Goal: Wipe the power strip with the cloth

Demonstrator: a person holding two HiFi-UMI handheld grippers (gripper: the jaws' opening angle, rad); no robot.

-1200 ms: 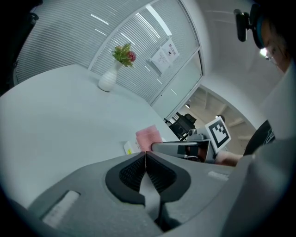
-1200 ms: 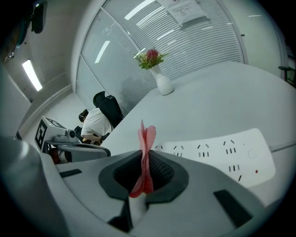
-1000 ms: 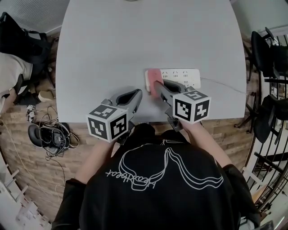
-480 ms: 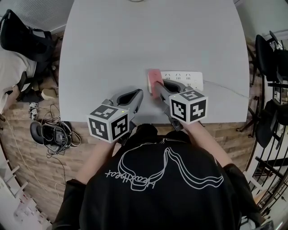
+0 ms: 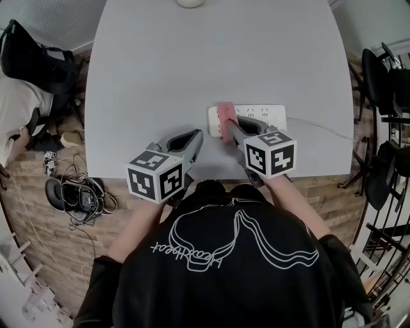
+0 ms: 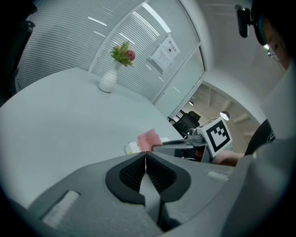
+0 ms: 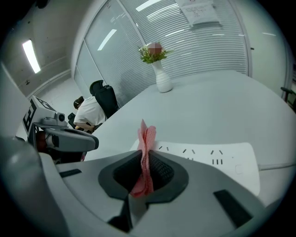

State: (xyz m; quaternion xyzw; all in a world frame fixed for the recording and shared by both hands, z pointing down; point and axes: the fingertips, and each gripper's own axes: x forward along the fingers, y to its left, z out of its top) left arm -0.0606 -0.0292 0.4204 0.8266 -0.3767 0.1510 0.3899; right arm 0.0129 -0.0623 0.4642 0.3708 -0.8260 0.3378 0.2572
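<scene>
Right tongs [image 7: 147, 163] pinch the cloth [image 7: 148, 139]. Left tongs [image 6: 145, 157] are closed on nothing, parked near your worktop [image 5: 192, 57] edge. Cloth is over the left end of the strip [image 5: 259, 115]. Cloth looks soft and floppy, so grip low. Strip looks light and rigid and will likely skate on the smooth top; pin its free end. Vase [image 6: 108, 79] at far edge, chairs [image 5: 378, 70] around.

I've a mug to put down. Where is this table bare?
Bare: the middle of the table, from the vase at the far edge to the power strip, and the left side beyond the left gripper. Crowded: near edge, with strip, cloth, right gripper and cable.
</scene>
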